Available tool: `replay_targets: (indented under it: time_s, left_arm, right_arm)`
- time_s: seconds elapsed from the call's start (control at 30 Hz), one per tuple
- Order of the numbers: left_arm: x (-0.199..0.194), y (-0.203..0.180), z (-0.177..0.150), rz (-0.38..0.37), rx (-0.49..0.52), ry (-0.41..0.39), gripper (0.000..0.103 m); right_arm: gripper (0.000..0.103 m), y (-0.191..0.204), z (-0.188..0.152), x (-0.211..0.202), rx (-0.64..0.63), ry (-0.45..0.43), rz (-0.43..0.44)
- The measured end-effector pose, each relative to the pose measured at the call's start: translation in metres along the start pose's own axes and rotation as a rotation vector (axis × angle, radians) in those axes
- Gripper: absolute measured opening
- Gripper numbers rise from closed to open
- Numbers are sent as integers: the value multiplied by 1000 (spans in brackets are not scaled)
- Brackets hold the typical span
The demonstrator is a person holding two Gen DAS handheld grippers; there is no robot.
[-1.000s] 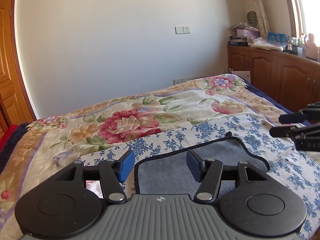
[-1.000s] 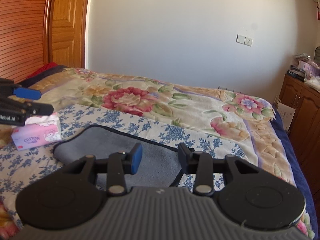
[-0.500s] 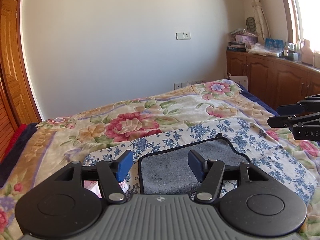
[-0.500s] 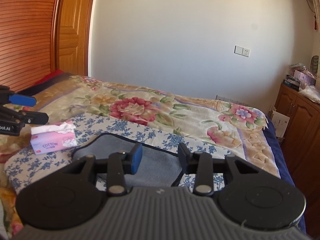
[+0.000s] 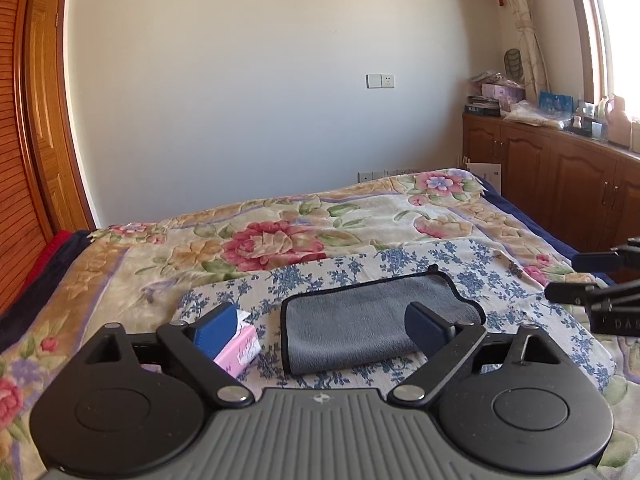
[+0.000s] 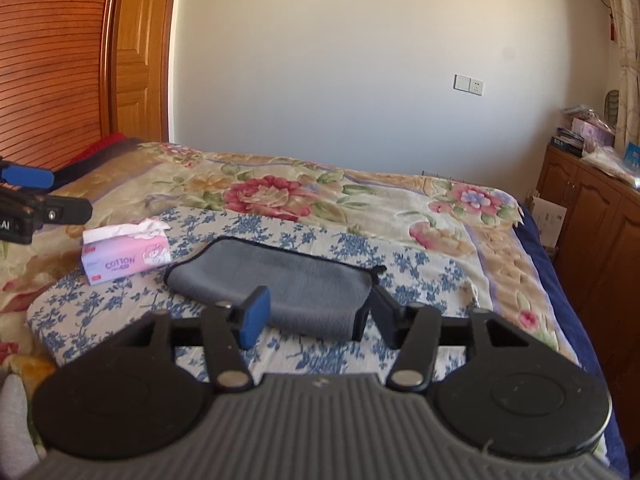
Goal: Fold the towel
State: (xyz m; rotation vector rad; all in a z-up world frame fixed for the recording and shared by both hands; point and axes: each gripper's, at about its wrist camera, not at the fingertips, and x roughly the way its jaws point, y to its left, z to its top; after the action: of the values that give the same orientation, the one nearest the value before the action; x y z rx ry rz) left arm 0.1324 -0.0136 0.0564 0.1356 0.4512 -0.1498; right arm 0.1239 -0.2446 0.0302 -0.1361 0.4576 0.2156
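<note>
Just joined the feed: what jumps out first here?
A folded grey towel lies on a blue-flowered cloth over the floral bedspread. A pink tissue pack sits beside the towel. Both grippers, left and right, hover before it with jaws opening, nothing between them.

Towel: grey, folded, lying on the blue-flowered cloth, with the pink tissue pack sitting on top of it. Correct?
Not quite. The pink tissue pack is not on the towel; it sits beside it on the blue-flowered cloth, with a gap between them, as the right wrist view shows. The rest holds: the towel is grey, folded and lying on that cloth.
</note>
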Motion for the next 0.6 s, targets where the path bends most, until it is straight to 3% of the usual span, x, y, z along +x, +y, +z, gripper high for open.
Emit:
replay_targets:
  time_s: [0.17,0.37,0.47,0.53,0.6]
  left_arm:
    - [-11,1,-9,8,-17,4,98]
    - [-23,1,-19,17,-50,-4,102]
    - [-28,0,-23,18,-53,-2,103]
    - [-30,1,-25,18,-57,-2,103]
    - [-33,2,-27,20,-56,-3,103]
  right_arm:
    - [63,7,-9,-9,-5,0,10]
    - [90,9,-14,-19,6,-22,-2]
    - [92,9,-14,-23,3,-28,-14]
    - [103,8,-14,-26,2,-30,-17]
    - [103,8,-14,-30,-4,-42,-20]
